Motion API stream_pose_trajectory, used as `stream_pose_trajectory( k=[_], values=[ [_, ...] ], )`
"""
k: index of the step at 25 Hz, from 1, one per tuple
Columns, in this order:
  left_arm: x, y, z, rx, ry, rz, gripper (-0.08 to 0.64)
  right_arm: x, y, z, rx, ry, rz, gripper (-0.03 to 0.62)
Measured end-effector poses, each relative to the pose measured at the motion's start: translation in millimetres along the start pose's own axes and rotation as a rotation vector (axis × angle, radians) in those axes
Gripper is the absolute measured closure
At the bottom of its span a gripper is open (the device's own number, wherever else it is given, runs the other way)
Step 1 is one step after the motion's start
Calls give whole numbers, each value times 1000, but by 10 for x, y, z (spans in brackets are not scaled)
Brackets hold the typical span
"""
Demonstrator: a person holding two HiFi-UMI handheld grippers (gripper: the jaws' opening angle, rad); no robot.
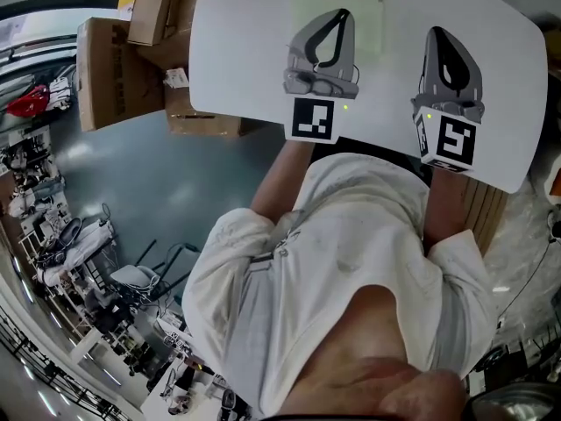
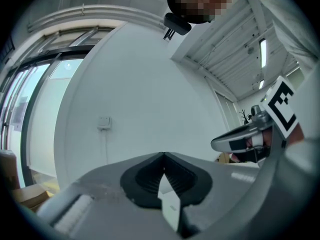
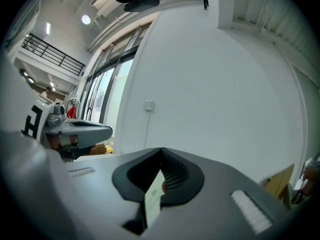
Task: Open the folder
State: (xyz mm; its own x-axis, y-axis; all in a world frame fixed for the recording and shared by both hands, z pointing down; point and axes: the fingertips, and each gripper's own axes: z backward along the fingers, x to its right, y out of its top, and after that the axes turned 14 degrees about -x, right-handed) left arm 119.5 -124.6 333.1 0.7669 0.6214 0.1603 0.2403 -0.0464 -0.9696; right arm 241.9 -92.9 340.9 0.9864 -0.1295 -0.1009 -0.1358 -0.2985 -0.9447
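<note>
A pale, see-through greenish folder (image 1: 366,7) lies flat at the far side of the white table (image 1: 237,51). My left gripper (image 1: 340,14) hovers over the folder's near part, its jaws closed tip to tip with nothing between them (image 2: 163,155). My right gripper (image 1: 438,33) hangs over bare table to the right of the folder, jaws also together and empty (image 3: 160,150). Both point level at a white wall. Each gripper view shows the other gripper alongside: the right gripper (image 2: 240,140) and the left gripper (image 3: 82,130). Neither gripper view shows the folder.
Cardboard boxes (image 1: 110,68) stand stacked on the floor left of the table, one more (image 1: 158,7) behind. A slatted wooden piece (image 1: 486,210) sits under the table's right near edge. A wall switch (image 2: 103,123) is on the white wall ahead.
</note>
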Motion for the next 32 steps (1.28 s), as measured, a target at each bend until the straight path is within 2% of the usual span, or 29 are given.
stream_pose_trajectory(
  k=[6,10,21,29,32],
  values=[
    [94,-232,-87,-33,-44,-14,563,-20,-153,-116,-19,8,-2,591],
    [201,-494,-173,-84,-88,-55,528,-20,-313,-197,-43,3,-7,591],
    [598,-1279,-384,-224,-217,-360,459,20,-561,-282,-91,-12,-21,591],
    [820,-1669,-513,-302,-287,-517,453,-3,-691,-353,-116,-10,-17,591],
    [881,-1842,-524,-344,-325,-579,426,-4,-715,-370,-123,-16,-23,591]
  ],
)
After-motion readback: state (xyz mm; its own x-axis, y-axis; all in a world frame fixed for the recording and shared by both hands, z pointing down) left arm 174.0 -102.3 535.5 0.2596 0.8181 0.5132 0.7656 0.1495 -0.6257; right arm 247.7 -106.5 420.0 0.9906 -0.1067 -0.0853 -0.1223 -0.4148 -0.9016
